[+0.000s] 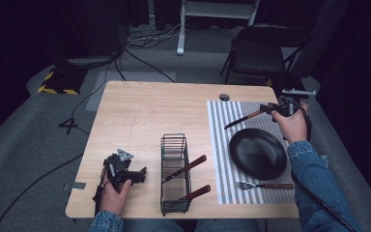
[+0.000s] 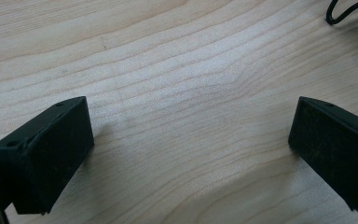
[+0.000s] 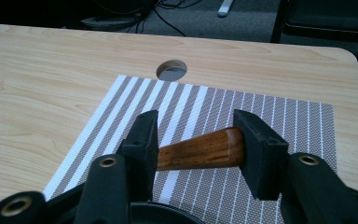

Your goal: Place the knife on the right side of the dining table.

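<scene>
- High view is showing the right gripper point(image 1: 269, 109) at the far right of the table point(image 1: 140, 111), with a wooden-handled knife point(image 1: 244, 118) lying on the striped placemat point(image 1: 222, 159) just beyond the black plate point(image 1: 258, 153).
- Right gripper view is showing the knife handle point(image 3: 200, 149) lying across between the jaws; they are standing apart, not squeezing it.
- Left gripper point(image 2: 191, 154) is resting open over bare wood, beside the wire basket point(image 1: 175, 174).
</scene>
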A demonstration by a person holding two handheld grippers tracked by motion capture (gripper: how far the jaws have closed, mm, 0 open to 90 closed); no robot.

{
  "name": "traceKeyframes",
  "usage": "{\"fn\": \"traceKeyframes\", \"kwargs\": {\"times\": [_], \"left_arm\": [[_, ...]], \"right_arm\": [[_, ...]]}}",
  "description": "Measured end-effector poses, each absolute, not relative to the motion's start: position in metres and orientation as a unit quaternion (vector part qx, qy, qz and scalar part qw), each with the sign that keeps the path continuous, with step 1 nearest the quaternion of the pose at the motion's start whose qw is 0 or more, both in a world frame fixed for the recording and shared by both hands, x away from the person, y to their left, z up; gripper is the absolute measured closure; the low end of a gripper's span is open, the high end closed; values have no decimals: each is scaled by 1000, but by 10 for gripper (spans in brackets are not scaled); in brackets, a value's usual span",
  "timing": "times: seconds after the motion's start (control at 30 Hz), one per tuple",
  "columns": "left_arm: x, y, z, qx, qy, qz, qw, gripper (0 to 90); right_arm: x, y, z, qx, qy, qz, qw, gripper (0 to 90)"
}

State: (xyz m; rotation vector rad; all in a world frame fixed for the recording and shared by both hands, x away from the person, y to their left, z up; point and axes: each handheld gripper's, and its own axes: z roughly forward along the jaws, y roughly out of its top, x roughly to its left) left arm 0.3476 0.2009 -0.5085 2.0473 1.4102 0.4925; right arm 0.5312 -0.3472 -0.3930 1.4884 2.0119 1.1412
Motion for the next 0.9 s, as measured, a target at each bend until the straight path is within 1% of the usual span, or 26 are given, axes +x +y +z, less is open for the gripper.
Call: {"fn": "traceKeyframes", "kwargs": {"times": [0.57, 0.9], "left_arm": [[347, 201, -509, 770, 532, 185, 299, 1], [347, 201, -509, 770, 532, 185, 299, 1]], "right_arm": [[537, -364, -418, 551, 713, 389, 189, 485], [539, -372, -430, 561, 709, 388, 179, 480]]}}
